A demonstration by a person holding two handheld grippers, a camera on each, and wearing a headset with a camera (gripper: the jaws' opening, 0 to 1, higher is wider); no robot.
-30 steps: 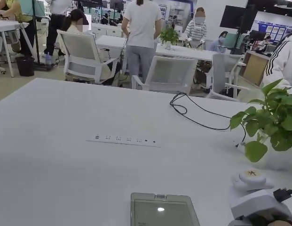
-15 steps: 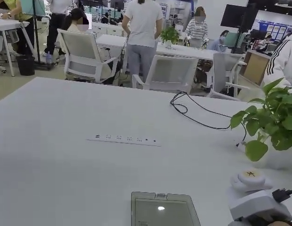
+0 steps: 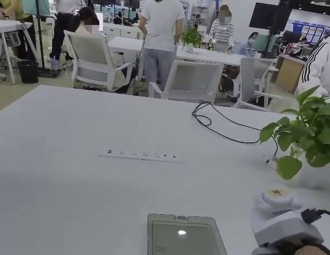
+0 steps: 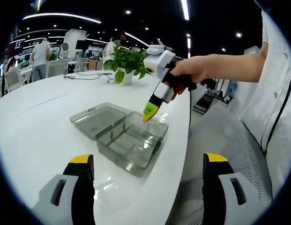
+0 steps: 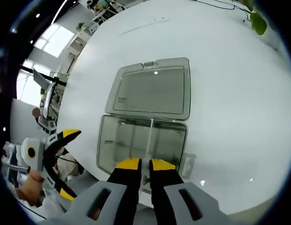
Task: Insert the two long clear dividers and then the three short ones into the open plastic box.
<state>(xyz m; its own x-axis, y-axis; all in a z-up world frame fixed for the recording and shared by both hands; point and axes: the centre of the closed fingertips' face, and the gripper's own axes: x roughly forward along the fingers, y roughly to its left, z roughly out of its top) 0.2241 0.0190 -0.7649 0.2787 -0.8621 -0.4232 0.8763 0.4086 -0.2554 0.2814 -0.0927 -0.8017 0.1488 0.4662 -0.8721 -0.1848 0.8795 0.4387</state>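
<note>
Right gripper view: the right gripper [image 5: 145, 165] has its yellow tips drawn almost together. They pinch a thin clear divider [image 5: 150, 136], seen edge-on as a pale line running from between the tips across the tray of the smoky plastic box [image 5: 119, 140] to its hinged wall. The box lies open near the edge of the white table [image 5: 229, 117], with its lid [image 5: 152, 89] folded back flat beyond the tray. Small print in one corner of the lid is too small to read. At the left of this view, the left gripper [image 5: 68, 163] stands with its tips spread.

In the left gripper view, that gripper's own jaws rise wide apart, short of the box. A hand [image 4: 187, 72] points the right gripper down over the tray, and the dark marks on its yellow-green tip cannot be read.

In the head view, the right gripper's round cap [image 3: 276, 193] bears a dark, character-like mark that I cannot make out. Farther back are a power strip [image 3: 141, 155], a black cable [image 3: 223, 127] and a potted plant [image 3: 303, 141].
</note>
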